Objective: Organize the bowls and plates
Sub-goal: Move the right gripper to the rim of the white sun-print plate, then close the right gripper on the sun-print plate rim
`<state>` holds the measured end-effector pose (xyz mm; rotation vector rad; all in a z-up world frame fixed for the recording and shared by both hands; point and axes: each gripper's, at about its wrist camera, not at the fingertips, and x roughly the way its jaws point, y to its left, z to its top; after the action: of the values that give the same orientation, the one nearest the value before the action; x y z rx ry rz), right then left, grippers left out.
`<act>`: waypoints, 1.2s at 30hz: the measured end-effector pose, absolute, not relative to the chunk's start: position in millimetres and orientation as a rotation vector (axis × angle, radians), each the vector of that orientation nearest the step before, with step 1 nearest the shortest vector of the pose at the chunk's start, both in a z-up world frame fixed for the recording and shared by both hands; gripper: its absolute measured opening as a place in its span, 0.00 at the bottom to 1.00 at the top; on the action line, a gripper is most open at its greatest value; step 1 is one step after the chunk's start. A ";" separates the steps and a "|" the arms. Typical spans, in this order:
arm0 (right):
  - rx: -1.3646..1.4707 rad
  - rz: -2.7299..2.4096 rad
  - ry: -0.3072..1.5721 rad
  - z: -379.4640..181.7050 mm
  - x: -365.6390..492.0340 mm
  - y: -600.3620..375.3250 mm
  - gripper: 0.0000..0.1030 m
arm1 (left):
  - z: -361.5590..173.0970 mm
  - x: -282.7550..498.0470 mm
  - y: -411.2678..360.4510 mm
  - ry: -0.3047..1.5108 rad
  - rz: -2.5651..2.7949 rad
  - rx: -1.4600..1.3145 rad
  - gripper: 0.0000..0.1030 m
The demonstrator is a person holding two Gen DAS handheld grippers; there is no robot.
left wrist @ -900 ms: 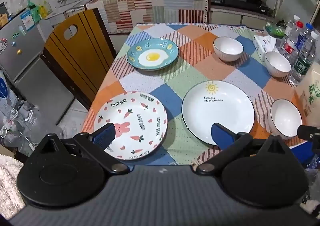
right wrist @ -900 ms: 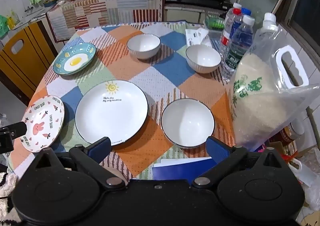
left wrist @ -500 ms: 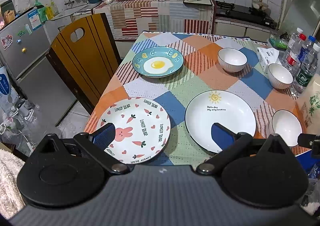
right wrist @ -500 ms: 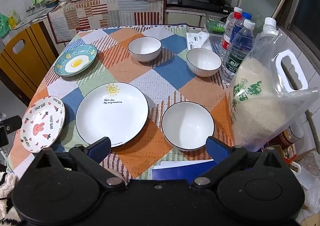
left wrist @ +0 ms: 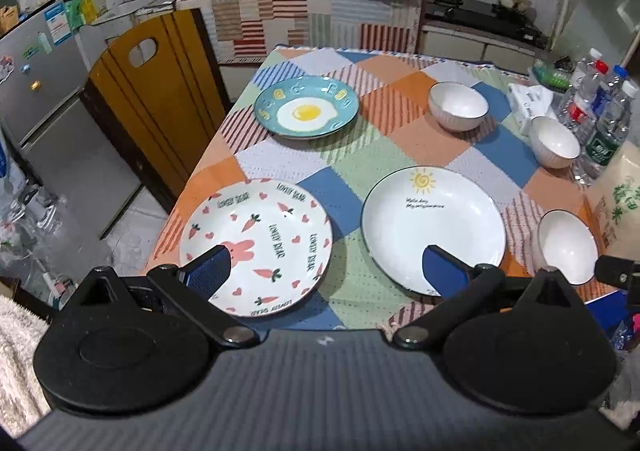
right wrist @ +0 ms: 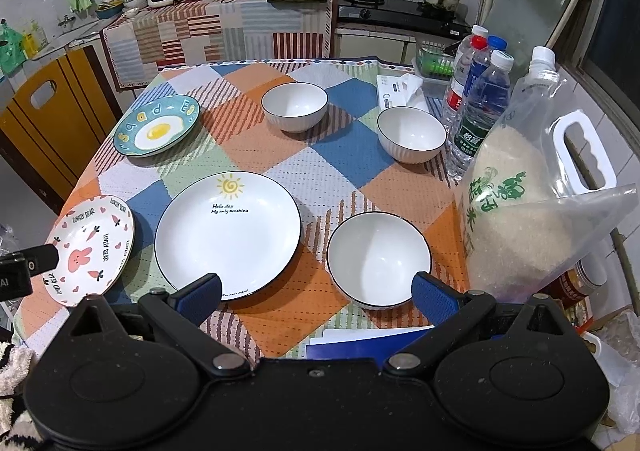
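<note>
Three plates lie on the checked tablecloth: a rabbit plate [left wrist: 260, 247] [right wrist: 90, 247] near left, a white sun plate [left wrist: 434, 223] [right wrist: 228, 235] near middle, a blue egg plate [left wrist: 306, 113] [right wrist: 156, 131] far left. Three white bowls stand apart: one near right [right wrist: 378, 259] [left wrist: 566, 245], one far middle [right wrist: 294, 107] [left wrist: 458, 105], one far right [right wrist: 412, 135] [left wrist: 554, 141]. My left gripper [left wrist: 326, 271] is open and empty above the near edge, between the rabbit and sun plates. My right gripper [right wrist: 316, 295] is open and empty, between the sun plate and near bowl.
A large bag of rice [right wrist: 532, 207] and several water bottles [right wrist: 480, 111] stand along the table's right side. A tissue pack [right wrist: 400, 87] lies at the far right. A wooden chair [left wrist: 156, 91] stands at the table's left. A blue folder [right wrist: 360, 343] lies at the near edge.
Both grippers have drawn back and tilted up a little, so the table sits lower and farther in both views. Plates and bowls have not moved. Both jaws stay open.
</note>
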<state>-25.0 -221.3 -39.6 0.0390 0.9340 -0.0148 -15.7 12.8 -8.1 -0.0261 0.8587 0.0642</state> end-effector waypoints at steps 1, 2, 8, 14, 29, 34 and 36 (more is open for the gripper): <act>0.042 -0.013 0.931 -39.5 -25.0 -221.4 0.99 | -7.7 -14.9 13.1 0.859 0.049 -0.031 1.00; 0.041 -0.013 0.928 -39.4 -24.6 -221.7 0.99 | -6.9 -13.5 13.6 0.866 0.038 -0.037 0.99; 0.023 0.064 0.764 -30.8 -18.7 -224.7 0.99 | -7.3 8.0 18.3 0.921 -0.059 -0.016 0.97; 0.021 0.335 0.661 -44.6 5.4 -223.1 0.99 | -22.2 41.6 12.5 0.962 -0.200 0.098 0.97; 0.511 0.249 1.065 -179.2 53.8 -228.3 0.73 | -101.1 155.1 8.8 1.054 -0.473 0.180 0.79; 0.565 0.211 1.061 -199.6 55.8 -228.3 0.71 | -133.5 172.2 10.3 1.084 -0.532 0.167 0.71; 0.561 0.208 1.049 -205.8 57.2 -229.0 0.68 | -146.3 180.5 10.9 1.102 -0.524 0.166 0.71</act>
<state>57.2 -229.0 -205.8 0.5610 1.0488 0.2085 180.5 10.9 -146.3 0.1656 1.1019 -0.5243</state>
